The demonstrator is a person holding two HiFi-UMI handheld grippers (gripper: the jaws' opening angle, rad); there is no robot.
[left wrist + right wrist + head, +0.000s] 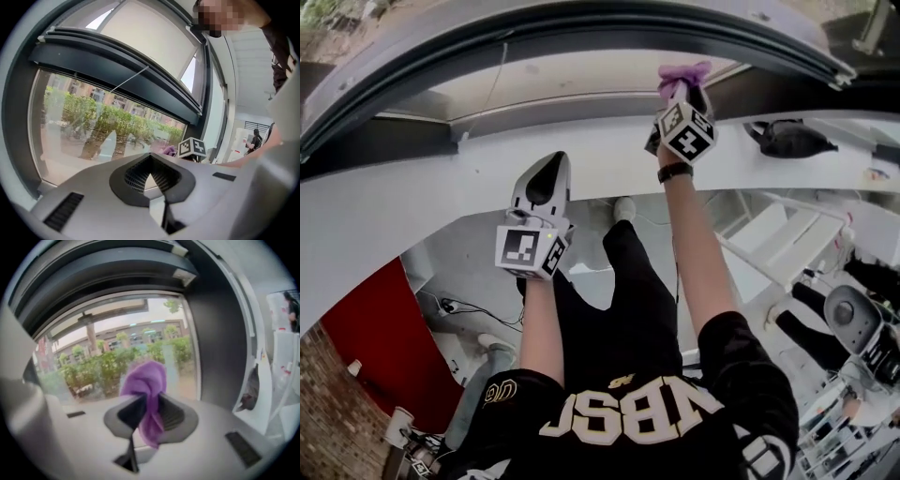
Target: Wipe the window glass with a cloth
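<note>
Right gripper point(682, 87) clamps the purple cloth point(684, 71) up by the window glass point(93, 357), top centre in the head view; its own view shows the tail hanging. Left gripper point(546, 175), lower left, pinched closed, empty

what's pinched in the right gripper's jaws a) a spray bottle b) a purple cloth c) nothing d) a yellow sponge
B: the right gripper is shut on a purple cloth, which bunches up above its jaws in front of the window glass.
</note>
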